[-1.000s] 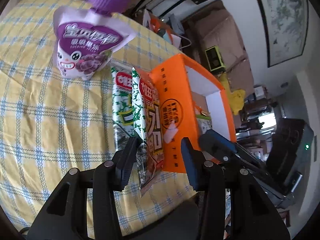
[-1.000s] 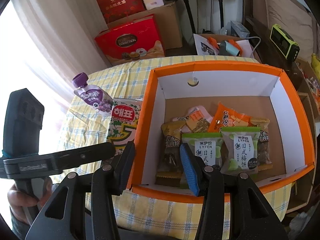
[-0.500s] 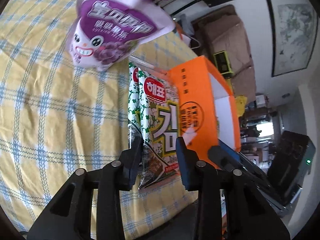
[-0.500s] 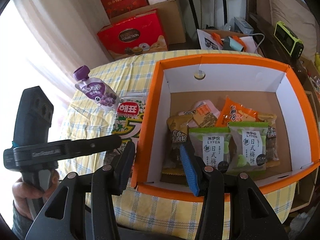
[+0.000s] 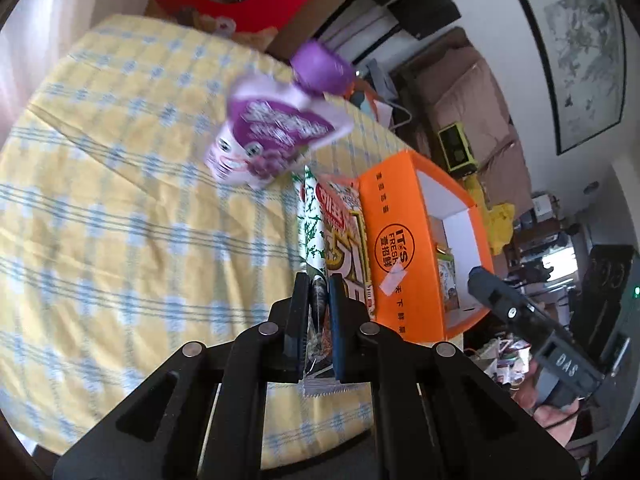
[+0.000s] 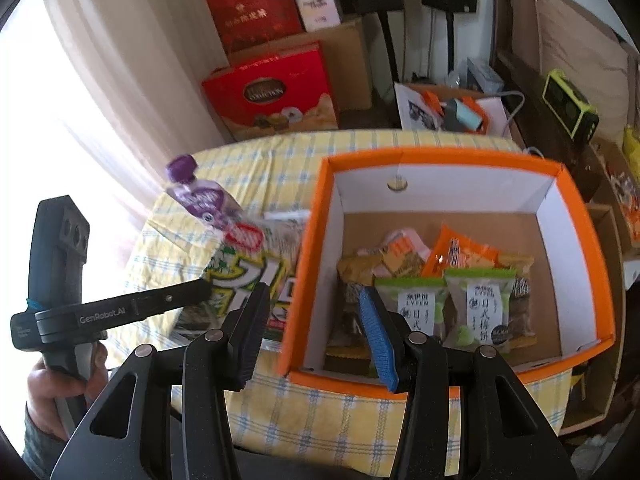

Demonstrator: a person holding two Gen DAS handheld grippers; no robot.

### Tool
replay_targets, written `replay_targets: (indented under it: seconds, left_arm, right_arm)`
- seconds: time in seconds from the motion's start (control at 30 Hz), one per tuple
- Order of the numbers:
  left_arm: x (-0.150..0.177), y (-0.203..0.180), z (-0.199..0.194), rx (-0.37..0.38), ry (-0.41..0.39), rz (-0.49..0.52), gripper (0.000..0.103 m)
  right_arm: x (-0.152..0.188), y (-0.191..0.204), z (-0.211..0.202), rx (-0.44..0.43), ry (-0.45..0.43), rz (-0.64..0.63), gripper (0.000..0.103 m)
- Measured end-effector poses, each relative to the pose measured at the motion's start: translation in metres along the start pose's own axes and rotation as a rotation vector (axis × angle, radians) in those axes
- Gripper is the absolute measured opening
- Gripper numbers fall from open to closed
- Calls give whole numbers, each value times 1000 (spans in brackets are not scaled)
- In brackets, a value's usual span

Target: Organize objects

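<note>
Clearly, in the left wrist view the left gripper has just been closing and its jaws are now clamped on the near edge of the seaweed snack pack, which stands on its side on the checked tablecloth, just beside the outer wall of the orange box. The pack looks light, thin and crinkly, so I judge it will bend and swing; a hold on the sealed edge seems safer than on the puffy middle. The purple pouch lies beyond it.

In the right wrist view the right gripper hangs with its jaws apart on either side of the near corner of the box, holding nothing. The pack is tilted up off the cloth, beside the box, where other snack bags already lie.
</note>
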State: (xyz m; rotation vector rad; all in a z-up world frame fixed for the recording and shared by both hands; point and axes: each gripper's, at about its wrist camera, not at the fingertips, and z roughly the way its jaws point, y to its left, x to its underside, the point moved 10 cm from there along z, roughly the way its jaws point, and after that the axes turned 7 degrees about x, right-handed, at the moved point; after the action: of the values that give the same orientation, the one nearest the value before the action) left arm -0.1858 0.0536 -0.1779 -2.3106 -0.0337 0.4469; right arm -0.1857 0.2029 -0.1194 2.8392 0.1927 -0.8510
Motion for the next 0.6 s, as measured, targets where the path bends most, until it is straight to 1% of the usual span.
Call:
replay_targets:
  seconds: [0.13, 0.2, 0.4, 0.6]
  left_arm:
    - [0, 10, -23, -41, -33, 30, 8]
    - [1, 19, -32, -53, -44, 25, 8]
    - [1, 52, -57, -59, -75, -24, 8]
    - [4, 71, -65, -62, -87, -44, 8]
  right_arm:
    - [-6, 14, -1, -17, 1, -23, 49]
    - [-7, 25, 4, -23, 14, -42, 49]
    - [-3, 58, 25, -31, 60, -95, 49]
    - [5, 83, 49, 1, 97, -152, 49]
